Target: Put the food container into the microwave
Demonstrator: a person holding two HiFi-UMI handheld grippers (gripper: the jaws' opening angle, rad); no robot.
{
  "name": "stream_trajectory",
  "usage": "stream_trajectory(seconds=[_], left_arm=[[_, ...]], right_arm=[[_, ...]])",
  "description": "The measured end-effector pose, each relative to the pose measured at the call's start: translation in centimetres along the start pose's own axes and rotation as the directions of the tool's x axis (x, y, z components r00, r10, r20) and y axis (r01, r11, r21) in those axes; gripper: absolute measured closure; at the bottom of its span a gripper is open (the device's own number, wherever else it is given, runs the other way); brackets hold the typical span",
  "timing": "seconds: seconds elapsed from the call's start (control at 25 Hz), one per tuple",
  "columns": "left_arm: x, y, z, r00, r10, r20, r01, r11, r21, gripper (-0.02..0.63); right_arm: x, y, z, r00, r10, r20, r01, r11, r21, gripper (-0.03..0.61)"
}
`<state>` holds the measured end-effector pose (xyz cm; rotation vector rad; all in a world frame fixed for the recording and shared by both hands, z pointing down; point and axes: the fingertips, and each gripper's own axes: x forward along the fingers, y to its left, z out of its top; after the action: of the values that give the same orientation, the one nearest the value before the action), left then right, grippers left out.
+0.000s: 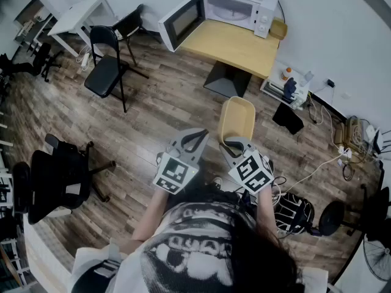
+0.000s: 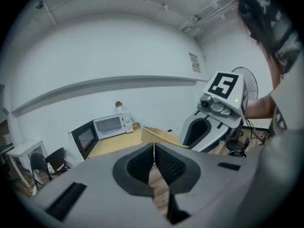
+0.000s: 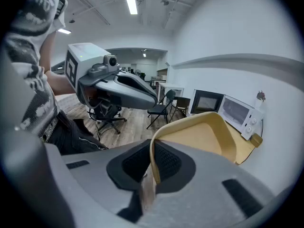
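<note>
Food container (image 1: 237, 119): airborne, near rim pinched in my right gripper (image 1: 235, 144) so it rides open side up. Microwave (image 1: 235, 10) well ahead on desk (image 1: 238, 44), door (image 1: 183, 20) open. Left gripper (image 2: 153, 161) closed, empty, held beside.

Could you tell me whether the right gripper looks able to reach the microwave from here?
Probably not yet: the right gripper, shut on the food container, hangs far short of the microwave across the floor. Its door stands open, so stepping closer should do.
</note>
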<state>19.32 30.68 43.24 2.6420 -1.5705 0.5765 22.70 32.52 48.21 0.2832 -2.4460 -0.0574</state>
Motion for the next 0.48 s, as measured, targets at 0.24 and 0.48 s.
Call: stream_trajectory(seconds=[0.24,0.48], left_arm=[[0.4,1.3,-0.5,1.000,0.000,-0.001,0.000,1.000,-0.010,0.606],[1.0,3.3,-1.3,1.000,-0.012,-0.006,0.012,1.000,-0.020,0.606]], right_arm=[[0.9,-1.1,0.4,1.000,-0.024,-0.008,0.024,1.000,0.012,0.555],[2.8,-2.3,0.8,0.999,-0.027,-0.024,0.028,0.999,0.039,0.555]])
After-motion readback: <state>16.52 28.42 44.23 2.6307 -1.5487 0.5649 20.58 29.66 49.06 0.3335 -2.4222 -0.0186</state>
